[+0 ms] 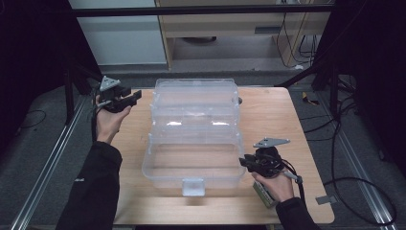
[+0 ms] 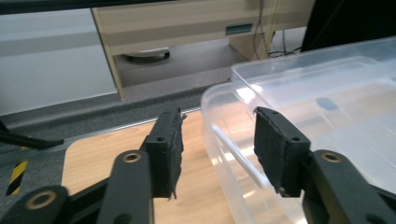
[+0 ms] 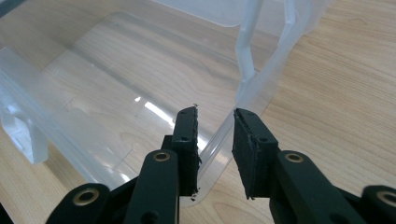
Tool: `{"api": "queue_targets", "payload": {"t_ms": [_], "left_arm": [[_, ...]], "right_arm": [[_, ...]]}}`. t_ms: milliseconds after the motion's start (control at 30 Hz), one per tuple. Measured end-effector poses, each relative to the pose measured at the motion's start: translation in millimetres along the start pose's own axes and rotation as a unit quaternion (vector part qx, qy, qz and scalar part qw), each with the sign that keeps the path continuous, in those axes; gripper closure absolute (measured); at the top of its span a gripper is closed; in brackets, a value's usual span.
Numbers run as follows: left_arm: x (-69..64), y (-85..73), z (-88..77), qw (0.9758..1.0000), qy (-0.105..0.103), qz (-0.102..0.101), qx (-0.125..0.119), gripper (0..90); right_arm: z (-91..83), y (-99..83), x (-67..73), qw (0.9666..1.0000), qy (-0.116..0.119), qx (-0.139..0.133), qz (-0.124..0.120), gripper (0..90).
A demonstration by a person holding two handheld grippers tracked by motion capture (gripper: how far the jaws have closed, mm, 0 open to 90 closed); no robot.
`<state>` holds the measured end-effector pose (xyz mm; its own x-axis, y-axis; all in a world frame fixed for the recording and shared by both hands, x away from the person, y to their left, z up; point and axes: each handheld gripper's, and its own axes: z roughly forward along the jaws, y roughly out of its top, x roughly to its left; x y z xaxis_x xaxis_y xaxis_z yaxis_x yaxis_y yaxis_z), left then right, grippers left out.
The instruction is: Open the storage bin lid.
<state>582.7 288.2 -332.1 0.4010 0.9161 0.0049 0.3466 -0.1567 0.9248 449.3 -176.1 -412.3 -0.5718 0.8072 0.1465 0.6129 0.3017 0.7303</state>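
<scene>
The clear plastic box sits mid-table, already unfolded: lid back, tray tier stepped over the empty base. My right gripper holds the base's right wall between narrow jaws, steadying it. My left gripper hangs open and empty just beside the far-left tier. I judge the opening done; any filling or closing remains.

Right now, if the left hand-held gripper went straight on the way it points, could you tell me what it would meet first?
Probably the clear plastic box: the left hand-held gripper points along its near wall, its open jaws either side of the rim, though depth is hard to judge.
</scene>
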Motion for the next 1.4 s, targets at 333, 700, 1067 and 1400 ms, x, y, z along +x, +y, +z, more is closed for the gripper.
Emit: {"api": "queue_targets", "payload": {"t_ms": [333, 700, 1067, 1400], "left_arm": [[-21.6, -33.4, -43.5, 0.9994, -0.021, 0.025, 0.008, 44.8], [-49.1, -64.8, -81.6, 0.9985, -0.047, 0.024, 0.010, 38.9], [-76.2, -101.2, -81.0, 0.9941, -0.066, 0.058, 0.065, 44.3], [-77.5, -116.8, -74.2, 0.9914, -0.063, 0.053, 0.101, 55.5]], "right_arm": [[0.2, 1.7, 0.7, 1.0000, -0.004, 0.006, -0.004, 70.8], [0.1, 2.1, 1.3, 0.9999, -0.006, 0.008, -0.004, 70.8], [0.2, 2.5, 2.1, 0.9999, -0.008, 0.009, -0.006, 70.9], [0.1, 1.9, 2.3, 0.9999, -0.008, 0.007, -0.004, 70.9]]}}
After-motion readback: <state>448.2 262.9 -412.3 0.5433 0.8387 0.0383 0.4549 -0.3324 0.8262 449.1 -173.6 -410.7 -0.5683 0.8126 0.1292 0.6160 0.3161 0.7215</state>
